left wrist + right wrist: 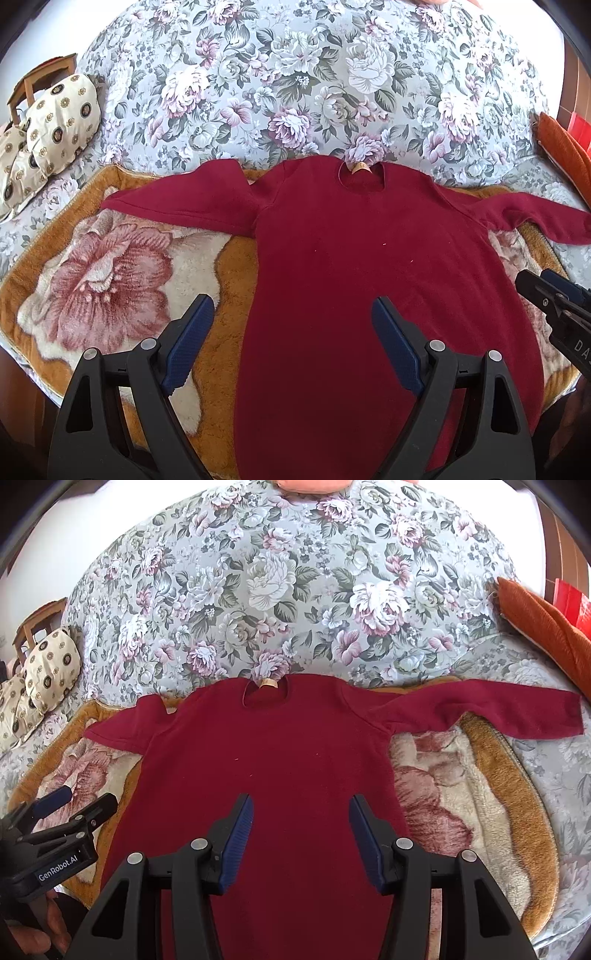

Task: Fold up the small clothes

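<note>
We see a dark red sweater (354,266) spread flat, front up, on a brown fleece blanket (122,280) with a big pink flower pattern, laid over a bed covered in a floral sheet (295,74). Its neck points away from us and both sleeves stretch out sideways, the right one reaching past the blanket's edge onto the sheet. Our left gripper (293,343) hovers above the sweater's lower left side with its fingers spread wide and holding nothing. Our right gripper (301,834) hangs over the lower middle of the garment, fingers also wide apart and empty. A cream patterned pillow (55,125) sits at the far left, an orange cushion (546,627) at the far right.
</note>
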Tool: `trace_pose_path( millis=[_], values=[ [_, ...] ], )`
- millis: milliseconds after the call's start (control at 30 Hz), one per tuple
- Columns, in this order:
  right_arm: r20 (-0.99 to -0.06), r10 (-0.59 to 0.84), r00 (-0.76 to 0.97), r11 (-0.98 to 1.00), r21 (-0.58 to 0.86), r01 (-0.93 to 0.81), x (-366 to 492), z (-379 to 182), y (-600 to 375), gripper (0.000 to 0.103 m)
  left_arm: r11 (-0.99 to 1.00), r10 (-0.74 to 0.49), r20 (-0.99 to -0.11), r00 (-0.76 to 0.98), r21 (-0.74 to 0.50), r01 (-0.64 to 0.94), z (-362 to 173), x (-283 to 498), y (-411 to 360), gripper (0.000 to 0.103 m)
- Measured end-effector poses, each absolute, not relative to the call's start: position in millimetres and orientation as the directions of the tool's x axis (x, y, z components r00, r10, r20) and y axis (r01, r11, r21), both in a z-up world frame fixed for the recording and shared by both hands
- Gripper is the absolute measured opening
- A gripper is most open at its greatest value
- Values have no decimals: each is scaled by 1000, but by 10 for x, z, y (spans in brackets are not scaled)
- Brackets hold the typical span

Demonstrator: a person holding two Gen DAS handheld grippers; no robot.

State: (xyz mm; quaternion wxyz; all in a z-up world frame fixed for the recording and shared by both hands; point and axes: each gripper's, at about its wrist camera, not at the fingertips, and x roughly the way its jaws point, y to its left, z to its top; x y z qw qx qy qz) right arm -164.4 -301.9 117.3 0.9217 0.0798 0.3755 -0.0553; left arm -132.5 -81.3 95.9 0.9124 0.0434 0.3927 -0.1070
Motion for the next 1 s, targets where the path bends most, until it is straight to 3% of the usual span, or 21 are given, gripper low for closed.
trace_pose_path(
  millis=[1000],
  values=[
    [-748, 16, 664, 997, 60, 43, -404, 814, -2579, 52, 980, -154, -771, 618, -41, 194, 596, -106, -787, 87]
  ],
)
